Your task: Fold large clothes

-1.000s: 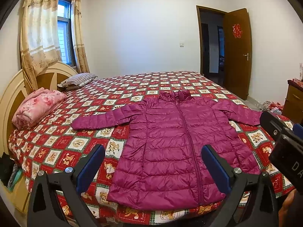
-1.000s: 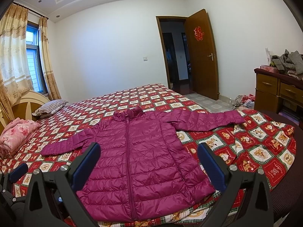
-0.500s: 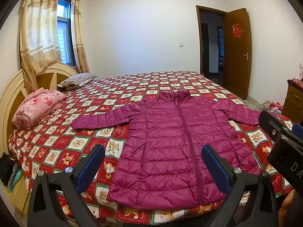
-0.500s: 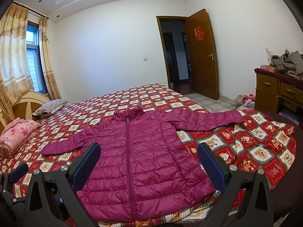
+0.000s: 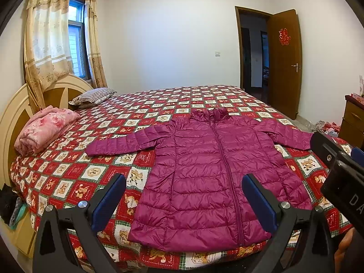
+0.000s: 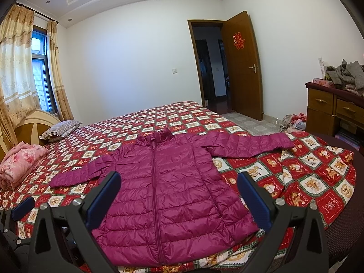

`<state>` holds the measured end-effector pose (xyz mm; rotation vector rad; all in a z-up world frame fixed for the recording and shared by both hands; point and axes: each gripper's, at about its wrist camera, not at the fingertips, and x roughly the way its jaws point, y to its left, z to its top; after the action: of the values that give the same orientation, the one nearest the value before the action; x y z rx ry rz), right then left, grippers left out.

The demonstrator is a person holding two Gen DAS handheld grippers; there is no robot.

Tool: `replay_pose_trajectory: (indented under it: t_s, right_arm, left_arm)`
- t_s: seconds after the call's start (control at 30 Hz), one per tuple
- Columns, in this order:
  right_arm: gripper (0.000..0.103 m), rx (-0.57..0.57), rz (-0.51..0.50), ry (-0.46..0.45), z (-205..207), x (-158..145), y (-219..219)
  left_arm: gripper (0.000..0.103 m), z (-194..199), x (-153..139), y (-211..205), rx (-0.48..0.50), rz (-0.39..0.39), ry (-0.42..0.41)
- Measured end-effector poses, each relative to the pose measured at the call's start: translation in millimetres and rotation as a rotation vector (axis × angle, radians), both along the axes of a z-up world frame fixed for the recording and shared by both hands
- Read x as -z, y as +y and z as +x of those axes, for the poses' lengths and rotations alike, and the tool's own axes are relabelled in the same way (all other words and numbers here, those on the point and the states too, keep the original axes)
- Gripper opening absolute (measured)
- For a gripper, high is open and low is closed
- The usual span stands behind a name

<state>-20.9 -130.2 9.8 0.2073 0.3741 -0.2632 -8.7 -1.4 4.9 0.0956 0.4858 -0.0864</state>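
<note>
Bed point(image 5: 68, 177), jacket point(image 5: 211, 177) beyond both spread claws

Magenta jacket on a checked spread

Ahead of the blue-padded left gripper point(image 5: 183, 199), the quilted magenta jacket point(image 5: 204, 170) lies on a red-and-white bear-print bedspread point(image 5: 68, 182); pink floral blanket point(image 5: 43, 132) far left.

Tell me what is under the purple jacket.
The purple jacket lies spread flat, zipped, on the red checked bedspread, which shows all around it. Whatever lies beneath the jacket's body and sleeves is covered. Neither open tool touches it.
</note>
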Motion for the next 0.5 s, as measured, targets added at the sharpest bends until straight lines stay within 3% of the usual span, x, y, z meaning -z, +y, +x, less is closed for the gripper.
replay_pose_trajectory:
  t_s: [0.5]
  right_arm:
    - [0.103,-0.001,0.002,0.006,0.0,2.3,1.5]
  left_arm:
    - [0.102,-1.2,0.9,-1.7,0.001,0.002,0.003]
